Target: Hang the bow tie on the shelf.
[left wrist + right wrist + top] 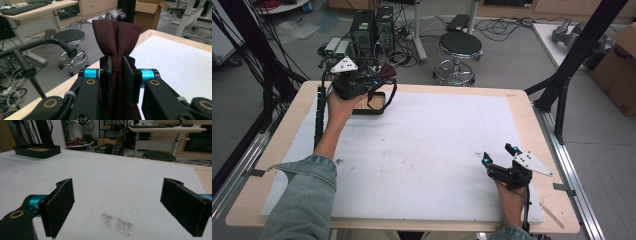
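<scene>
High view first: a wooden table (522,107) with rounded corners carries a white foam-like mat (422,150), its surface scuffed with small dark smudges. At the far left corner the left gripper (379,75), held up off the table in the person's left hand (339,102), is clamped on a dark red woven cloth (387,71). A dark strap loop (382,95) hangs from it down toward a shallow black rectangular tray (369,110) that sits on the mat just below.

From the left gripper view the cloth (117,40) shows a fine, slightly speckled maroon weave. It is pinched narrow between the two flat black pads (106,77) and fans out wider above them, like a bow tie squeezed at its middle. Teal collars sit either side of the jaws.

Near the right edge of the table, the right gripper (497,159) rests low over the mat in the person's right hand (512,197), a grey three-cornered plate on top. It is well apart from the cloth and tray. In the right gripper view its jaws stand wide with nothing between them, the foam-faced pads (61,205) rough and matte, and a patch of dark specks (117,221) lies on the mat (112,177) ahead. The black tray (37,151) shows far off to the left, a tan liner inside it.

A denim sleeve (304,195) covers the left forearm.
</scene>
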{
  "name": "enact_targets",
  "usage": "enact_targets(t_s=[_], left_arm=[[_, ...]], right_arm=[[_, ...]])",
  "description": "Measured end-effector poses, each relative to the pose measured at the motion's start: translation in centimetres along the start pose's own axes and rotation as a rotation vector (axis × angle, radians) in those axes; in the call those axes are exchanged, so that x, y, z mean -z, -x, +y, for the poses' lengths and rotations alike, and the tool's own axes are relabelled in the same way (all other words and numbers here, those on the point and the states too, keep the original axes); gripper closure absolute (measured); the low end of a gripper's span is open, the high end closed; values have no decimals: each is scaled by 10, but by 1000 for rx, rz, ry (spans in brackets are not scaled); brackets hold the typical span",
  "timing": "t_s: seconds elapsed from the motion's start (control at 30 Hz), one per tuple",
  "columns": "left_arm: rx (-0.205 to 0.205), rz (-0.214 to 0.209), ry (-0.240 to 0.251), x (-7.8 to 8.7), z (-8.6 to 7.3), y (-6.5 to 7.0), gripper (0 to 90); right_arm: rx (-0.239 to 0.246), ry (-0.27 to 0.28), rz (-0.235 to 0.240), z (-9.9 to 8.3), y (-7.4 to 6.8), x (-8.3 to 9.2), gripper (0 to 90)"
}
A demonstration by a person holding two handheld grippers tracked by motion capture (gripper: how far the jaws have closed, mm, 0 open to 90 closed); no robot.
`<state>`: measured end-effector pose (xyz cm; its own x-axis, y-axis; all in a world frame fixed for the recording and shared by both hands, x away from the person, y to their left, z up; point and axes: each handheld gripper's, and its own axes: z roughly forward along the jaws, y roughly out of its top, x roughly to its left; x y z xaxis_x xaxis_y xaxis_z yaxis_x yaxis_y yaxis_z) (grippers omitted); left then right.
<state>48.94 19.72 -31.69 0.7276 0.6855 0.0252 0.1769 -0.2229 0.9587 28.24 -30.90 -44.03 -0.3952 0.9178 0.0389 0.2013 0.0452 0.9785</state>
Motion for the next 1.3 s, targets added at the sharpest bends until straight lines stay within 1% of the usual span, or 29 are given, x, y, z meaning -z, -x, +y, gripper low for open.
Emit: enact_targets(t_s=[0.03, 0.1, 0.13, 0.17, 0.2, 0.23, 0.3, 0.33, 0.37, 0.4, 0.43, 0.47, 0.5, 0.57, 0.6, 0.63, 0.67, 0.73, 0.8, 0.83, 0.9, 0.93, 1.0, 1.1, 1.13, 1.2, 1.3], left_arm=[[-1, 8, 5, -1, 1, -1, 772], [0, 24, 17, -1, 3, -3, 771], [7, 22, 25, -2, 4, -5, 771], [6, 37, 46, -2, 5, -6, 772], [6, 37, 46, -2, 5, -6, 771], [7, 48, 48, -2, 5, -7, 771], [20, 60, 51, -3, 4, -10, 772], [31, 83, 41, -5, 1, -13, 771], [43, 85, 43, -5, 0, -15, 772], [43, 85, 43, -5, 0, -15, 771], [72, 84, 61, -5, -2, -18, 771], [72, 84, 61, -5, -2, -18, 771], [78, 80, 70, -5, -2, -19, 771], [79, 88, 84, -5, -2, -20, 771], [80, 83, 97, -5, -2, -20, 771], [83, 90, 106, -4, -2, -20, 771], [84, 107, 111, -4, -1, -20, 771], [87, 134, 109, -4, -2, -22, 771], [99, 135, 109, -5, -4, -24, 771], [103, 149, 101, -5, -4, -25, 771], [114, 151, 94, -6, -7, -27, 771], [117, 161, 88, -7, -7, -28, 771], [118, 168, 75, -9, -9, -28, 770], [142, 167, 77, -10, -12, -30, 770], [145, 171, 70, -10, -13, -31, 770], [136, 179, 57, -11, -15, -30, 769], [123, 191, 51, -11, -17, -30, 768]], right_arm=[[10, 5, -1, 0, 1, 0, 110], [1, 1, 3, 0, 0, 0, 110], [9, 6, 2, 0, 1, -1, 110], [3, 3, 3, 0, 1, 0, 110], [5, 4, 2, 0, 1, -1, 110], [2, 2, 2, 0, 1, -1, 110], [4, 3, 2, 0, 1, -1, 110], [3, 3, 4, 0, 1, -1, 110], [0, 3, 4, 0, 1, -1, 110], [0, 3, 4, 0, 1, -1, 110], [2, 3, 5, 0, 1, -1, 110], [1, 3, 5, 0, 1, -1, 110], [1, 3, 5, 0, 1, -1, 110], [1, 4, 6, 0, 1, -1, 110], [6, 7, 4, 0, 1, -1, 110], [6, 6, 5, 0, 1, -1, 110], [7, 6, 5, 0, 1, -1, 110], [-1, 2, 7, 0, 1, -1, 110], [0, 1, 8, 0, 1, -1, 110], [0, 2, 8, 0, 1, -1, 110], [2, 0, 8, 0, 1, -1, 110], [1, 1, 9, 0, 1, -1, 110], [2, 1, 8, 0, 1, -1, 110], [2, 2, 8, 0, 1, -1, 110], [3, 1, 8, 0, 1, -1, 110], [2, 1, 7, 0, 1, -1, 110], [2, 2, 9, 0, 1, -1, 110]])
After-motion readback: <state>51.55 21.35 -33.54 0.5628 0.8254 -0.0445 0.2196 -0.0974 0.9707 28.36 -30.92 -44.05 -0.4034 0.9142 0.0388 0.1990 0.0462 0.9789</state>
